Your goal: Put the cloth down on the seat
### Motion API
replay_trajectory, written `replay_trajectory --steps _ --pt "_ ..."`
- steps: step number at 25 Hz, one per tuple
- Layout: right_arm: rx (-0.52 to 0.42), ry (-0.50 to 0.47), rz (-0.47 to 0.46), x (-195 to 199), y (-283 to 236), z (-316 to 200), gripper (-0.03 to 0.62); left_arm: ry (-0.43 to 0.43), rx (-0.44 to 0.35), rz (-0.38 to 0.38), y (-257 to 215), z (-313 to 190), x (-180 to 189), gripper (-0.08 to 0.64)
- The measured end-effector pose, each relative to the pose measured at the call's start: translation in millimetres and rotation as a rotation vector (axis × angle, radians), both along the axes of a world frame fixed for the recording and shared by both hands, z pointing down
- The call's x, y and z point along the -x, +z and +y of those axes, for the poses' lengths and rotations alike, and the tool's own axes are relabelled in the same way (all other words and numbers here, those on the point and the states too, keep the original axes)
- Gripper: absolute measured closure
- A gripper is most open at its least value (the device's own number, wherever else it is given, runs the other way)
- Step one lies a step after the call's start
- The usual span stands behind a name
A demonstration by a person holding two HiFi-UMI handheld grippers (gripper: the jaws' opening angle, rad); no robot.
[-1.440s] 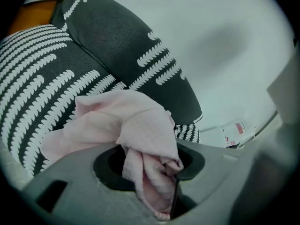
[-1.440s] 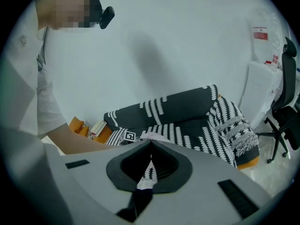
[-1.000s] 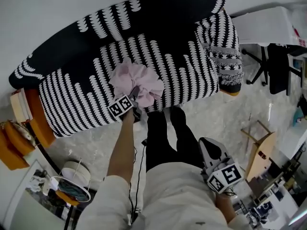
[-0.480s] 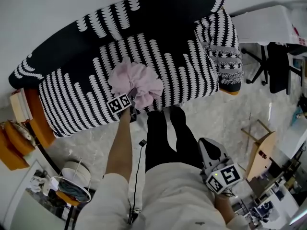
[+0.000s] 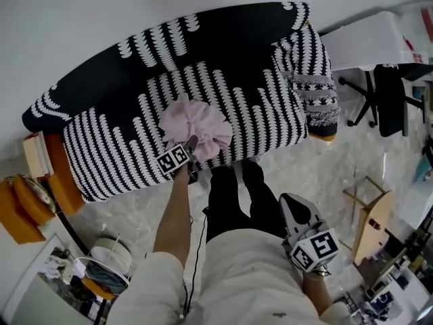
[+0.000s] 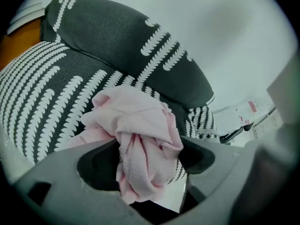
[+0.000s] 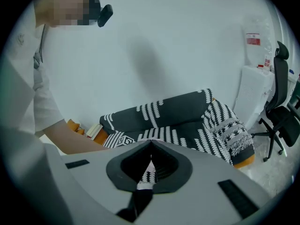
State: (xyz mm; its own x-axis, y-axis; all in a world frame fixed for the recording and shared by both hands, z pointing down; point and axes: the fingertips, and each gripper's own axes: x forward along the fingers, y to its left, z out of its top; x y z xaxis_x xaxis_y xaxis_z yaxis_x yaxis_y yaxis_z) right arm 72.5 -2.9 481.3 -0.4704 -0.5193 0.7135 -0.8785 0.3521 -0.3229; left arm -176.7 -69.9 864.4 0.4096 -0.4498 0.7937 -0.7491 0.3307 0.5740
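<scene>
No text is legible; the red label (image 7: 253, 39) looks too blurred.

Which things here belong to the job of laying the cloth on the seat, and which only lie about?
Job in hand:
- crumpled pink cloth
- black-and-white patterned sofa seat
- left gripper, its jaws have just been opening, with the cloth between them

Lying about:
- black office chair
- light wooden stand
- stack of books
- right gripper, shut and empty

Cloth (image 6: 140, 121) lower end hidden behind left gripper (image 6: 145, 146) body
</scene>
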Motion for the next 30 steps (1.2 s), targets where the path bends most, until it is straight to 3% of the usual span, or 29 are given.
replay_trajectory --steps 9,19,30 --pt "-0.058 -0.031 -0.046 12.3 -11.6 0.1 0.584 -0.031 -0.055 0.02 -36.1 8.5 2.3 0.192" --pt "-0.163 -0.048 -0.101 -7.7 -38.1 -3.9 0.584 -0.092 -0.102 -0.009 -78.7 31.4 1.0 0.193" --pt "-0.232 -0.118 -0.164 -49.5 -56.9 19.0 0.584 -0.194 -0.151 0.001 -124.1 87.3 -44.9 0.214"
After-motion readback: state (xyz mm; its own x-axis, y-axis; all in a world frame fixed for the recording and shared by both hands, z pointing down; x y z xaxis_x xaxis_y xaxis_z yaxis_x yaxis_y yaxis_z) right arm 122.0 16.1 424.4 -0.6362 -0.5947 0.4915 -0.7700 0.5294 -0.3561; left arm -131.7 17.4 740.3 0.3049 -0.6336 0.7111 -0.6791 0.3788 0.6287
